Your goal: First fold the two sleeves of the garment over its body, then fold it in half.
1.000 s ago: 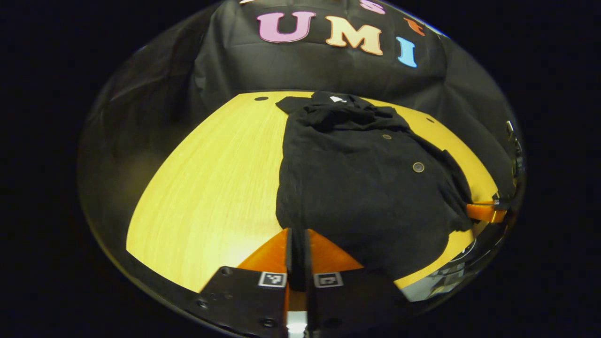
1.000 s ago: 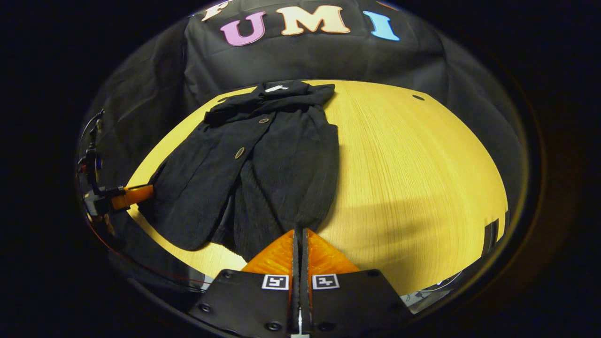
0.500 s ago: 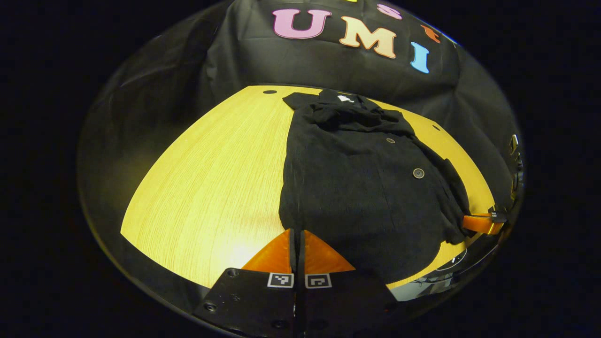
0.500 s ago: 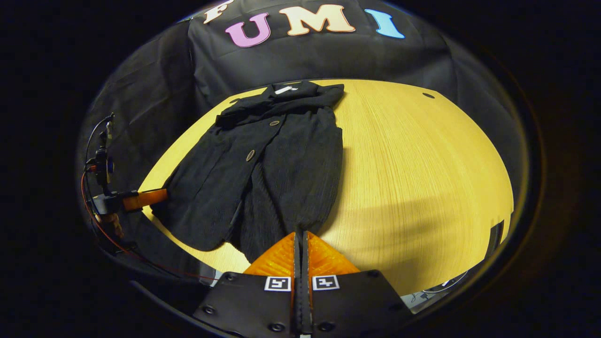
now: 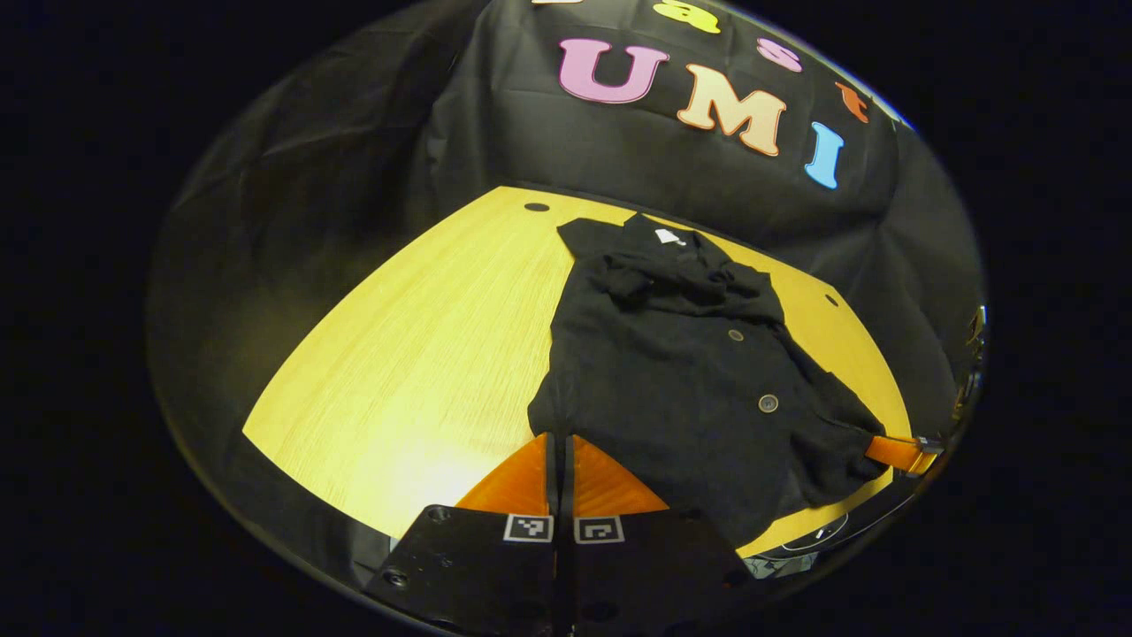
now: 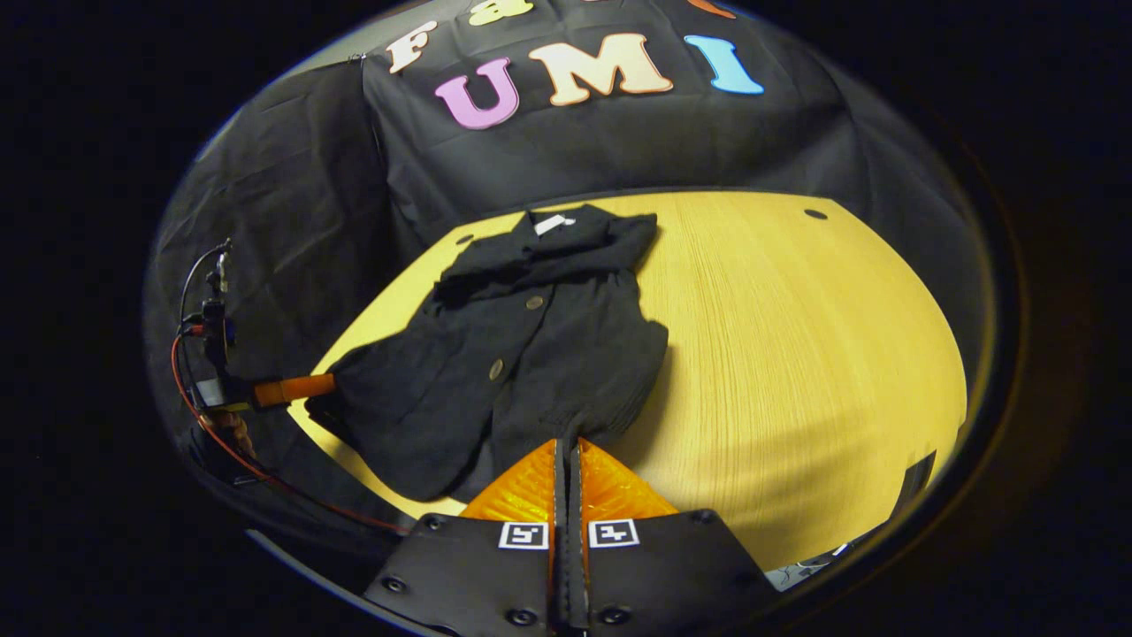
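on the yellow wooden table (image 5: 398,354) lies the black jacket (image 5: 681,372), collar end toward the booth's back wall, hem end toward me. both sleeves look folded in over the body, two buttons (image 5: 768,403) showing down the front. in the left gripper view my left gripper (image 5: 559,442) sits at the near left corner of the hem, fingers pressed together with only a thin dark line between them, the cloth edge running right into the tips; looks pinched on the hem but i cannot tell for sure how much fabric is caught. in the right gripper view my right gripper (image 6: 567,447) is at the near right corner of the hem, fingers closed tight the same way, the cloth bunching up just at the tips. the hem looks gathered and lifted a little near both grippers. far left in the right gripper view the left gripper shows again, touching the jacket's corner, with a red cable (image 6: 212,433) trailing below it.
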Motion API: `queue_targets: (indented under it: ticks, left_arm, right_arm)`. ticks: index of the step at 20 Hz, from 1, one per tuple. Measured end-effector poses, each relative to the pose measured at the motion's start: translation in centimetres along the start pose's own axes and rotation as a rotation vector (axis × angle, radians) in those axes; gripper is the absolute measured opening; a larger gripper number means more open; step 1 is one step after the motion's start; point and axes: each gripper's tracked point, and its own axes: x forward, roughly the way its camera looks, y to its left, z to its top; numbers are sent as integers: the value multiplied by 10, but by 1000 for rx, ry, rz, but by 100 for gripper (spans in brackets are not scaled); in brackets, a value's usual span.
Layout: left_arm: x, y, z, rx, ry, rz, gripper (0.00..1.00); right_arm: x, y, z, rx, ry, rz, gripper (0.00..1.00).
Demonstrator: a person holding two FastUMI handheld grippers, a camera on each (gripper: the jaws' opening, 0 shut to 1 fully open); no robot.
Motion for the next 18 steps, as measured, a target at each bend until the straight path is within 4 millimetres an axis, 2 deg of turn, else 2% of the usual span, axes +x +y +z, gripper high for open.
queue_targets:
  ticks: [4, 5, 6, 10, 14, 18]
  left_arm:
    - [2, -14, 47, 8, -66, -35, 0]
    - [5, -17, 61, 9, -83, -43, 0]
    - [9, -21, 72, 12, -93, -53, 0]
    - [20, -27, 120, 30, -153, -78, 0]
    - [41, -33, 156, 65, -189, -92, 0]
    - [61, -40, 196, 99, -225, -116, 0]
  right_arm:
    - [1, 15, 52, 10, -79, 25, 0]
    - [3, 18, 64, 8, -97, 26, 2]
    - [4, 23, 75, 6, -108, 32, 0]
    - [8, 34, 122, -19, -160, 48, 2]
    - [18, 36, 168, -24, -214, 51, 2]
    - [31, 30, 209, -17, -248, 36, 2]
